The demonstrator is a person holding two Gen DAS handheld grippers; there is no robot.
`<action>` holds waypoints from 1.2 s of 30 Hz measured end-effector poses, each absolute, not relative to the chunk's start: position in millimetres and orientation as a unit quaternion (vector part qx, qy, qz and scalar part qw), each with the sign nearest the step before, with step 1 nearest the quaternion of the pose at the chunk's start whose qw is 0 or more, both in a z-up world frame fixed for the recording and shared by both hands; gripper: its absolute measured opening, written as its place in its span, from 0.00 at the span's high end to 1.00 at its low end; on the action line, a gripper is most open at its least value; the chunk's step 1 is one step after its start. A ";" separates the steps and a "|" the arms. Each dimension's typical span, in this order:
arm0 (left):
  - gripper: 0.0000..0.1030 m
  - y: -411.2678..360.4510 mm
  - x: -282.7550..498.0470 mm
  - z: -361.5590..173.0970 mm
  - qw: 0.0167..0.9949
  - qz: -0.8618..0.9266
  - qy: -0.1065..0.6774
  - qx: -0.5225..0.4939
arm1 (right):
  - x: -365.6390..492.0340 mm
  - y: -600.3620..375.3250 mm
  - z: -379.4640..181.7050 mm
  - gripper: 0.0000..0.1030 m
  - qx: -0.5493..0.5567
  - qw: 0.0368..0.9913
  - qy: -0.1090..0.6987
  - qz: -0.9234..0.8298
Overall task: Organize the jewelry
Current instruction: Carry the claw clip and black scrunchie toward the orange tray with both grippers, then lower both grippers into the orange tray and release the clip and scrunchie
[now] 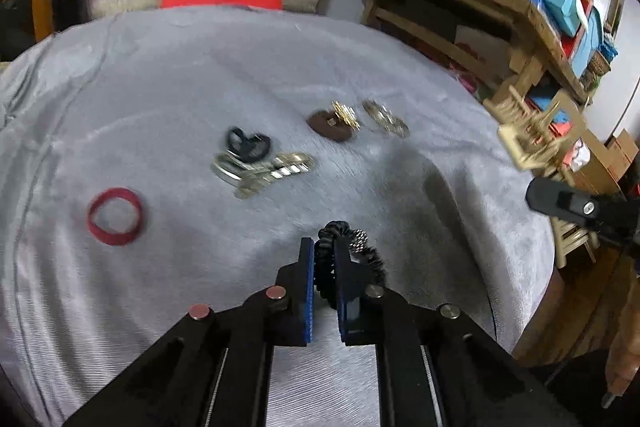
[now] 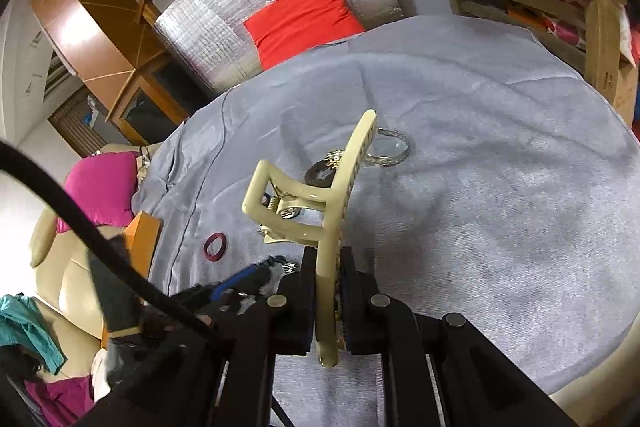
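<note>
The left gripper (image 1: 324, 259) is clamped on a black scrunchie (image 1: 362, 247) above the grey-covered tabletop (image 1: 200, 87); the right gripper (image 2: 329, 291) pinches a cream hair claw clip (image 2: 320, 203), held aloft.

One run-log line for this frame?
left claw: shut on black scrunchie | right claw: shut on cream hair clip

Dim, even indoor light, strong fisheye bending with dark corners, motion blur on the hair clip (image 1: 532, 139), window glare at the right-wrist view's left edge.
</note>
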State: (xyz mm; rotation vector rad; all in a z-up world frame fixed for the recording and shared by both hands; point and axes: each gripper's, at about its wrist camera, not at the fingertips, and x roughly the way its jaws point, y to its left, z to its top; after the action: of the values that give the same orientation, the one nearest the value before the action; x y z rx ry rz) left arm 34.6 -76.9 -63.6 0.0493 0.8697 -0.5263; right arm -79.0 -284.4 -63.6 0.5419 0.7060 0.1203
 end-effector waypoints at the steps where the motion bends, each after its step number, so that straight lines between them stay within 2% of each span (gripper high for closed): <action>1: 0.91 -72.0 33.6 -60.5 0.876 -0.250 0.412 0.022 | -78.1 -281.9 -63.5 0.89 0.259 0.901 0.341 0.060; 17: 0.91 67.1 13.2 -10.3 0.933 -0.131 0.336 -0.021 | -48.7 -185.0 -66.7 0.89 0.205 0.902 0.358 0.128; 30: 0.91 211.0 -27.7 18.7 0.966 0.051 0.245 -0.058 | -19.6 -40.6 -74.0 0.89 0.145 0.889 0.351 0.258; 36: 0.91 281.1 -53.1 17.9 0.958 0.163 0.225 -0.067 | -15.6 47.0 -44.5 0.89 0.128 0.871 0.319 0.350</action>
State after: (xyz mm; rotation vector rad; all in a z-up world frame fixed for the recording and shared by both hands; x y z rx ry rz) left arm -53.1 281.1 17.9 -0.1351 0.4567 0.3303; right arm -15.6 47.0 -44.5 0.2681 0.6679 0.7324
